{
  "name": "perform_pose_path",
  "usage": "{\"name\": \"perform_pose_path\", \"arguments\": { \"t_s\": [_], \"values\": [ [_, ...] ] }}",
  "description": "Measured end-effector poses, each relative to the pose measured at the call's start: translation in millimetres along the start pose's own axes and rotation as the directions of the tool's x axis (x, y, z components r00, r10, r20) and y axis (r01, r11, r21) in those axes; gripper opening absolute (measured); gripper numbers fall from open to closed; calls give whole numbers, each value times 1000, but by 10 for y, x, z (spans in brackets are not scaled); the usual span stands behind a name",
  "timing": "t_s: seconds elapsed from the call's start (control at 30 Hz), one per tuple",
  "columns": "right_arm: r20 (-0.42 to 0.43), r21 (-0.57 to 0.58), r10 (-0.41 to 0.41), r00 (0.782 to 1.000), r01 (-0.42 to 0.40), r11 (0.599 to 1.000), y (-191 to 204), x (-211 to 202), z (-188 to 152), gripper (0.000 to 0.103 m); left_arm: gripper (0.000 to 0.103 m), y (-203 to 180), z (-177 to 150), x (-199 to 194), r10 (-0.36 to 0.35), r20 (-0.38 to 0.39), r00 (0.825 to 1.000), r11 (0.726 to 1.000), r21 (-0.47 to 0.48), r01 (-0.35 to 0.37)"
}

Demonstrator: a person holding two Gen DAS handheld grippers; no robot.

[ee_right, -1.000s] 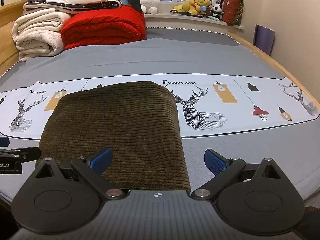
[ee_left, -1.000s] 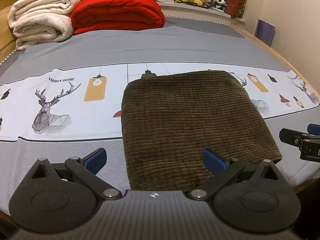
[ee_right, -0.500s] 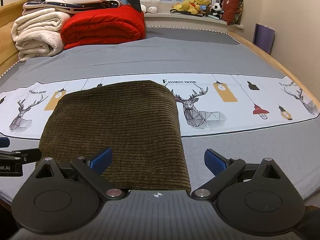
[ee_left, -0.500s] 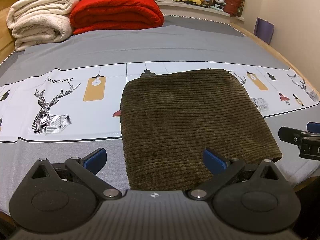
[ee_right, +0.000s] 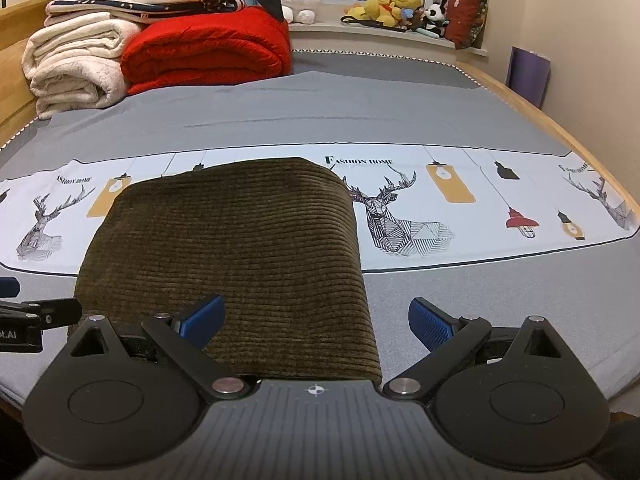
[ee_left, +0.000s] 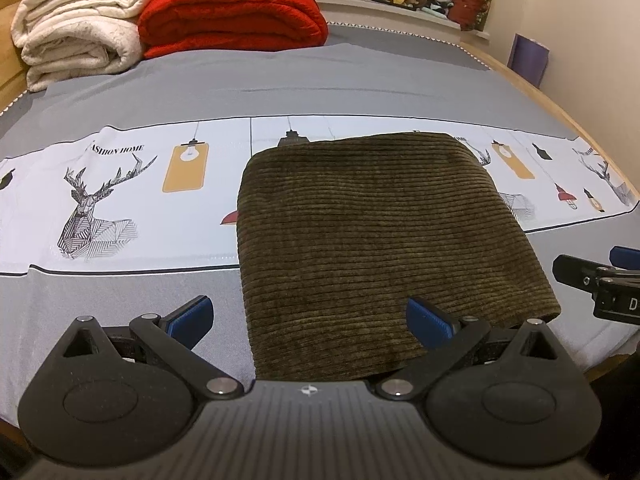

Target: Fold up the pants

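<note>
Both my left gripper (ee_left: 307, 316) and right gripper (ee_right: 316, 318) hang with jaws spread wide, holding nothing, just short of the pants' (ee_left: 384, 236) near edge. The pants lie as a compact folded rectangle by the near edge of the bed (ee_right: 360, 112). Thick corduroy like this should be soft, weighty and grippy, so I'd pinch the near corners through all layers.
</note>
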State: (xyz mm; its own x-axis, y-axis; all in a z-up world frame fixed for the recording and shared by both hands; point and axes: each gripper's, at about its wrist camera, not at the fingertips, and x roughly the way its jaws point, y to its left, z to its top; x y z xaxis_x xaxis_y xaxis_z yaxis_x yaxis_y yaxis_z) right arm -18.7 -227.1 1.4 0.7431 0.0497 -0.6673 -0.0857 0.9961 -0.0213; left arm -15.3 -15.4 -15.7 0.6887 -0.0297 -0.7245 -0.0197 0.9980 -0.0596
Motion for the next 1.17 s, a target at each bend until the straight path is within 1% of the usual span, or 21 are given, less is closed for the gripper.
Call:
{"name": "perform_pose_path", "arguments": {
  "t_s": [0.4, 0.77, 1.17],
  "values": [
    [-6, -6, 10, 1000, -10, 1000, 11, 7, 0, 98, 103, -20, -13, 22, -4, -8, 1000, 1000, 12, 4],
    [-14, -16, 10, 1000, -10, 1000, 32, 22, -9, 98, 103, -28, -22, 19, -20, -4, 1000, 1000, 24, 20],
    [-14, -29, 15, 1000, -15, 999, 53, 22, -5, 98, 103, -28, -15, 5, -22, 9, 1000, 999, 29, 21]
  ]
}}
